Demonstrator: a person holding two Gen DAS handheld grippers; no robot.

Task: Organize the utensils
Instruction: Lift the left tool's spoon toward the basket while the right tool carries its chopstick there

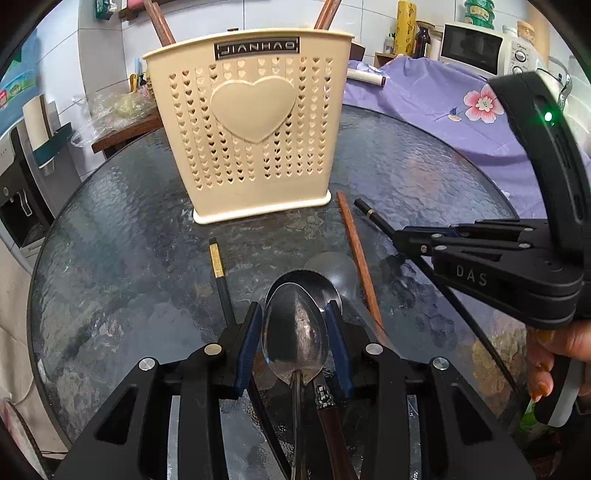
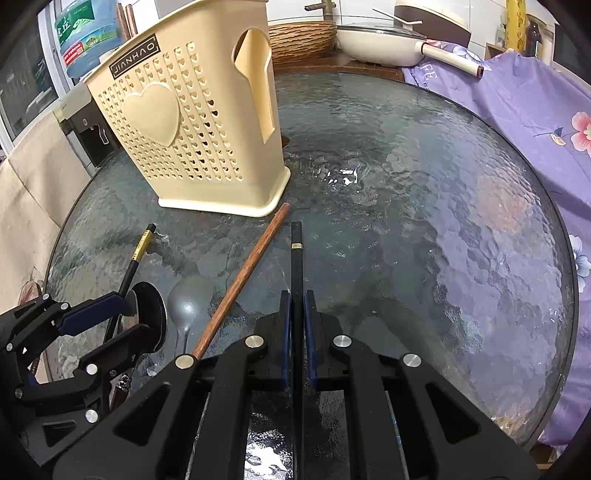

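Observation:
A cream perforated utensil holder (image 1: pixel 251 122) (image 2: pixel 184 122) stands on the round glass table (image 1: pixel 110 258), with brown chopsticks (image 1: pixel 159 22) sticking out of it. My left gripper (image 1: pixel 295 343) (image 2: pixel 129 321) is shut on the bowl of a steel spoon (image 1: pixel 295 332) (image 2: pixel 147 317). Under it lie a brown-handled spoon (image 1: pixel 325 402) and a grey spoon (image 1: pixel 332 266) (image 2: pixel 188 299). My right gripper (image 2: pixel 295 314) (image 1: pixel 413 240) is shut on a black chopstick (image 2: pixel 295 258) (image 1: pixel 365 206). On the glass lie a brown chopstick (image 1: pixel 360 258) (image 2: pixel 240 280) and a black one with a gold end (image 1: pixel 218 266) (image 2: pixel 138 247).
A purple floral cloth (image 1: pixel 443 103) (image 2: pixel 517 110) covers the right side beyond the table edge. A microwave (image 1: pixel 476 48) stands at the back right. A white pan (image 2: pixel 376 40) and a woven basket (image 2: pixel 303 37) sit behind the table. A hand (image 1: pixel 554 354) grips the right tool.

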